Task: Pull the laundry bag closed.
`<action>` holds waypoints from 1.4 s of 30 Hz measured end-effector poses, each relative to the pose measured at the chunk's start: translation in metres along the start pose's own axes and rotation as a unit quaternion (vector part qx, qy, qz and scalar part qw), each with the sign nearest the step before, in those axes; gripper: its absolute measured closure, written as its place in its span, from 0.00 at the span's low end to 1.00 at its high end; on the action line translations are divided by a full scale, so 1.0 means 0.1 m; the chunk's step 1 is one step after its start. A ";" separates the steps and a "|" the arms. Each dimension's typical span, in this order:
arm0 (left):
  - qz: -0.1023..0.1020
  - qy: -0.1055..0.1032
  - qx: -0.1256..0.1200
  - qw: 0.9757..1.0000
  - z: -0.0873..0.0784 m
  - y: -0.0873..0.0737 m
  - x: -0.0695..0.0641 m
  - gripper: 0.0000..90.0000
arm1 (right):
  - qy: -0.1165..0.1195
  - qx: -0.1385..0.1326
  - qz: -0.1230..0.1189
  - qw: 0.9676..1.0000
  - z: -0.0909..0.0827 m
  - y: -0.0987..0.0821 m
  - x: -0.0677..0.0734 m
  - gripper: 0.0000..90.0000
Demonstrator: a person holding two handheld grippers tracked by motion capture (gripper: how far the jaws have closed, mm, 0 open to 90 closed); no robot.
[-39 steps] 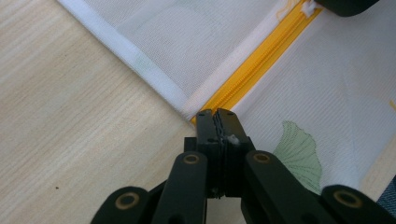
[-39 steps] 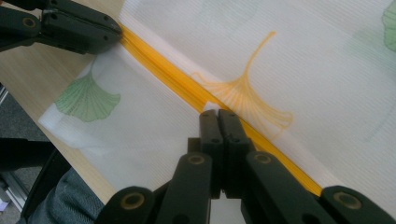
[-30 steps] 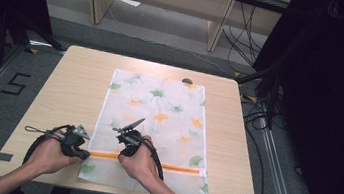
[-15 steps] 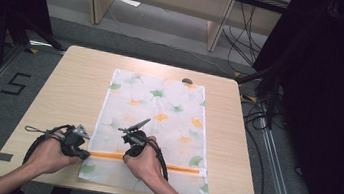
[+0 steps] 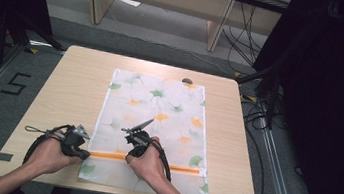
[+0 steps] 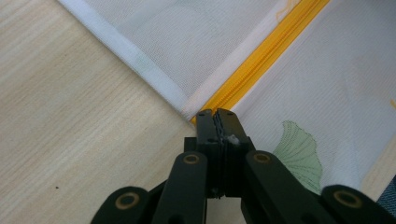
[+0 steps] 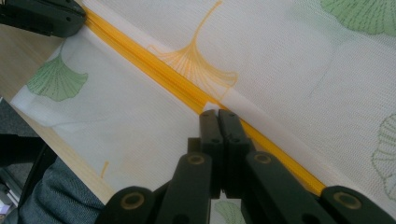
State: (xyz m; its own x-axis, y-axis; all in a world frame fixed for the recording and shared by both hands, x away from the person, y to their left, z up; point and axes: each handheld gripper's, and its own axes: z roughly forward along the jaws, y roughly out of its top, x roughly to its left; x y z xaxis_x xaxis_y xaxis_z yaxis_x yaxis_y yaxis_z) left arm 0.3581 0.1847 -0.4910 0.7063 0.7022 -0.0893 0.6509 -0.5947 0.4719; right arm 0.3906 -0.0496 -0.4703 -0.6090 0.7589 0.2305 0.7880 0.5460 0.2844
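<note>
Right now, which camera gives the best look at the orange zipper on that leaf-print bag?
The right gripper view: the zipper runs close and sharp across the frame to the right gripper. The left gripper view shows its end at the bag's edge by the left gripper. The high view shows it as a thin line.

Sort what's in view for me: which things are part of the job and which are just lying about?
In the job:
mesh bag
its yellow zipper
left hand-held gripper, shut at the zipper's end
right hand-held gripper, shut along the zipper

Lying about:
small dark object at the table's far edge
floor cables
"5" floor mark
</note>
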 end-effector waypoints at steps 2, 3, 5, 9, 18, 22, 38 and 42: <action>-0.003 0.002 -0.003 1.000 0.00 0.00 0.00 0.98 | -0.008 0.001 0.004 1.000 0.00 -0.01 -0.02 1.00; -0.001 0.001 -0.001 1.000 0.00 0.00 0.00 0.98 | -0.007 0.005 0.007 1.000 -0.01 -0.01 -0.03 1.00; -0.001 0.001 -0.001 1.000 0.00 0.00 0.00 0.98 | -0.007 0.005 0.015 1.000 0.00 -0.02 -0.02 1.00; -0.003 0.002 -0.002 1.000 0.00 0.00 0.00 0.98 | -0.004 0.004 0.011 1.000 -0.01 -0.03 -0.04 1.00; -0.002 0.002 -0.002 1.000 0.00 0.00 0.00 0.98 | -0.005 -0.002 0.013 1.000 -0.04 -0.07 -0.12 1.00; -0.002 0.002 -0.001 1.000 0.00 0.00 0.00 0.98 | -0.004 0.000 0.016 1.000 -0.06 -0.08 -0.14 1.00; 0.008 -0.002 0.008 1.000 -0.01 0.00 0.01 0.98 | -0.013 0.023 0.044 0.999 -0.11 -0.13 -0.19 1.00; 0.009 -0.002 0.008 1.000 -0.01 0.01 0.01 0.98 | -0.010 0.006 0.029 1.000 -0.11 -0.16 -0.24 1.00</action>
State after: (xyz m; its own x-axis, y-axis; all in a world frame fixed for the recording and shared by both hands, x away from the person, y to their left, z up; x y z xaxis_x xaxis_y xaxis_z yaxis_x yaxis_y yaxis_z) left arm 0.3589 0.1854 -0.4900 0.7190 0.6898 -0.0843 0.6422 -0.6131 0.4601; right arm 0.3921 -0.0804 -0.4705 -0.5607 0.7964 0.2266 0.8229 0.5056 0.2592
